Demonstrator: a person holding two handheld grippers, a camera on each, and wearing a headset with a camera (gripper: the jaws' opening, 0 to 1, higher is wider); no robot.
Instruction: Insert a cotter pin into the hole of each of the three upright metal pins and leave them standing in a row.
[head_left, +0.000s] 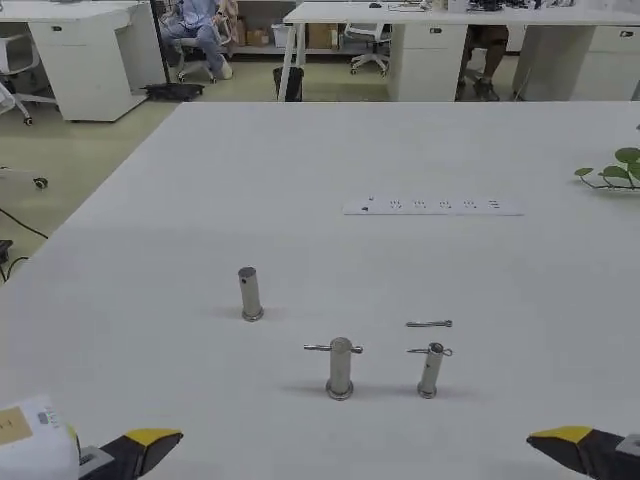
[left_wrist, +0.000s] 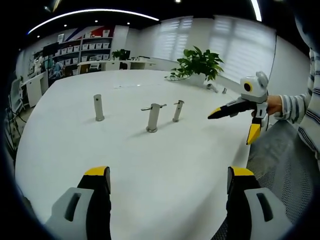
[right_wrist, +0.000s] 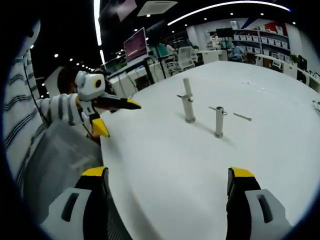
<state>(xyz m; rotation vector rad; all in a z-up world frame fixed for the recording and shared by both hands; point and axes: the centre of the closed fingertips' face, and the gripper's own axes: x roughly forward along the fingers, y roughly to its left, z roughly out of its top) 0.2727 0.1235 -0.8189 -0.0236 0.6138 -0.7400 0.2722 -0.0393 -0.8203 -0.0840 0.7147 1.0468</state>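
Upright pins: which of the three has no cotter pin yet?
The left, farther pin; its top is bare. The middle pin and right pin each carry a cotter pin.

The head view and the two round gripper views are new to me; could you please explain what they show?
There is no robot here: a person holds a hand-held gripper in each hand. The head view comes from a headset camera looking down at the white table. Each round picture comes from a camera riding on one gripper, looking along its two yellow-tipped fingers. The left gripper and the right gripper are both open and hold nothing, and each sees the other.

Three metal pins stand on the table. The left pin is bare. The middle pin has a cotter pin through its top, and so does the right pin. One loose cotter pin lies just beyond the right pin. Farther back are a power strip and a plant's leaves.
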